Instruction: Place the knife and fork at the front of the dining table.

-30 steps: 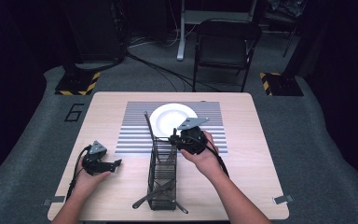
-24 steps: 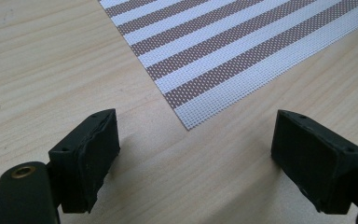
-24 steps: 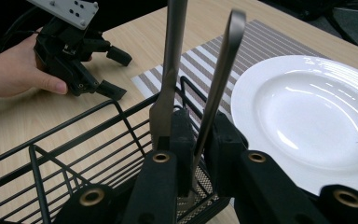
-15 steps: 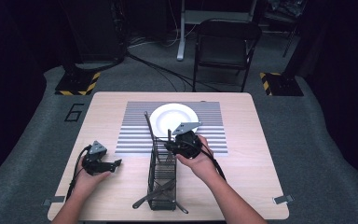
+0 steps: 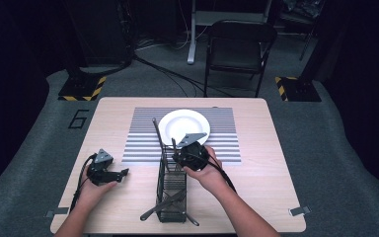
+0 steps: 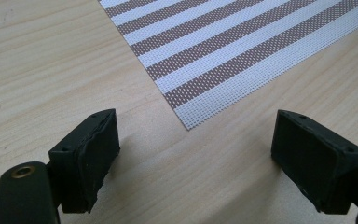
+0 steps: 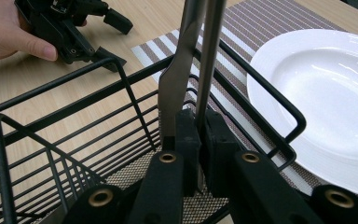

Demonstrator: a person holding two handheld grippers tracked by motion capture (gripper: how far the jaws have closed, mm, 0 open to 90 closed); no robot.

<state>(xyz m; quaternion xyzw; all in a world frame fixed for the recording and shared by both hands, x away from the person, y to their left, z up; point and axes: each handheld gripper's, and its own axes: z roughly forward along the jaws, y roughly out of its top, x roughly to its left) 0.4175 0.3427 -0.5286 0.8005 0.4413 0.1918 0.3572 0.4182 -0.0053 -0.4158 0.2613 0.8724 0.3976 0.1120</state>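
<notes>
Right gripper point(image 7: 200, 140) clamped on utensil handle point(image 7: 209, 51) inside wire basket point(image 7: 56, 88); lift straight, clear of rim, toward plate point(image 7: 321, 93). Left gripper point(image 6: 196, 158) spread, idle.

Dark studio: numbered table point(image 5: 128, 197), floor cables point(image 5: 163, 69).

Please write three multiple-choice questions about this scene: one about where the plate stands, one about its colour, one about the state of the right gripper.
1. Where does the plate stand?
A. on the striped placemat
B. inside the wire basket
C. on the chair

2. What colour is the plate?
A. black
B. white
C. red

3. What is the state of the right gripper?
A. wide open
B. shut on nothing
C. shut on a utensil handle

Answers: 1 A, the placemat's stripes show around the plate; 2 B, the plate is plain white in both views; 3 C, the right gripper view shows the jaws clamped on a thin metal handle.
</notes>
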